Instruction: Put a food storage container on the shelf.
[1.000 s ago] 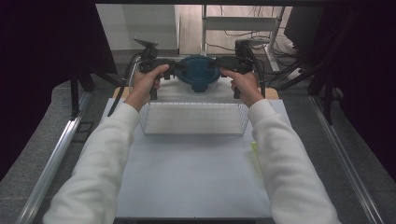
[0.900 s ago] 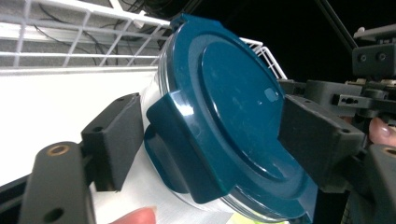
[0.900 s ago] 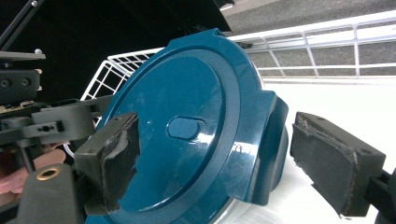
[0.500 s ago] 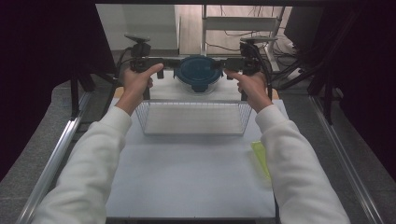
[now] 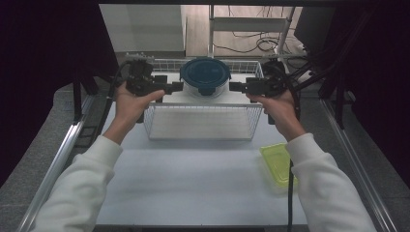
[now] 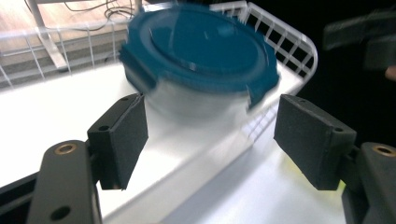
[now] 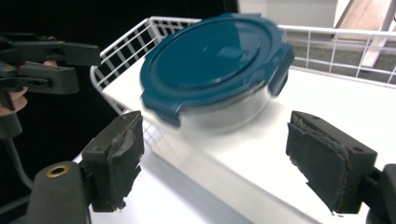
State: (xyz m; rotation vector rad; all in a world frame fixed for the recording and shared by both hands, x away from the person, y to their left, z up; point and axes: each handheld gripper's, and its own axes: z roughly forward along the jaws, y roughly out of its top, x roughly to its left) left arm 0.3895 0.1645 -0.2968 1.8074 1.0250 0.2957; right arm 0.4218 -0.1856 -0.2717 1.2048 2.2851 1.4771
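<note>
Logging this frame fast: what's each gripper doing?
Left gripper: open, holding nothing, jaws short of the blue-lidded container.
Right gripper: open, holding nothing.

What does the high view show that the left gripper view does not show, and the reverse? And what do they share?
High view alone: the person's left hand and right hand, their white sleeves, the whole white table, and a yellow-green lid lying near its right edge.

Left gripper view alone: the left gripper from close up, its two black pads wide apart, with the container's clear side wall beyond them.

Both: the round container with the blue lid, standing inside the white wire basket, and the right gripper beside it.
</note>
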